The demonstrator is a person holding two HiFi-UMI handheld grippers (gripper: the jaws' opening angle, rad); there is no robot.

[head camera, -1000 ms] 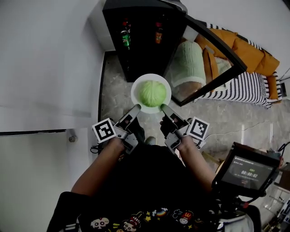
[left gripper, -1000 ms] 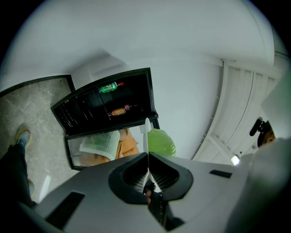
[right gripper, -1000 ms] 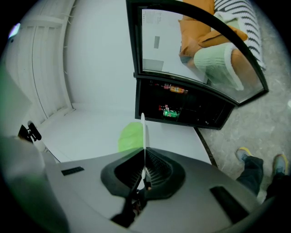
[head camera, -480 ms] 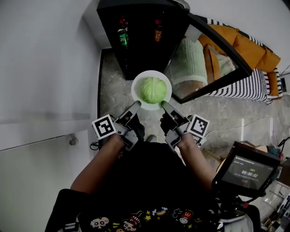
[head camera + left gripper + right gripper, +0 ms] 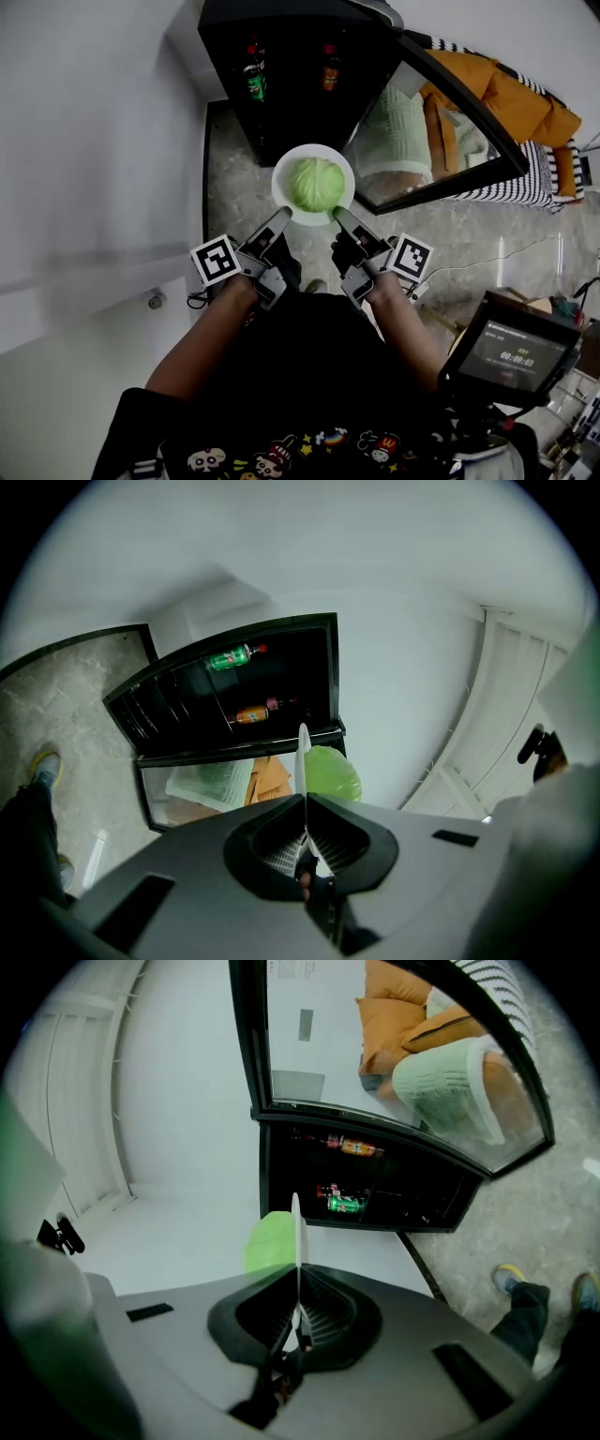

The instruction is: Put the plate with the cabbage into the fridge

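While gripped from two sides: plate (image 5: pixel 279 180) with cabbage (image 5: pixel 316 184) just short of the open fridge (image 5: pixel 291 122)

While held in the air over the speckled stone floor (image 5: pixel 230 187), hangs roughly level just in front of the black fridge, outside its dark shelves; white, with the round green cabbage on its middle. On the near-left rim, the left gripper (image 5: pixel 282 217), clamped; on the near-right rim, the right gripper (image 5: pixel 339 216), clamped likewise. In each gripper view, both jaws pressed together on the thin plate edge, cabbage bulging just past it. Fridge door (image 5: pixel 441 131) swung wide to the right, with orange cushions and pale green fabric showing through its glass. Inside the fridge, a green bottle (image 5: pixel 254 84) at the left and an orange bottle (image 5: pixel 330 67) to its right, both well apart from the plate. At lower right of the head view, a black screen unit (image 5: pixel 511 356).
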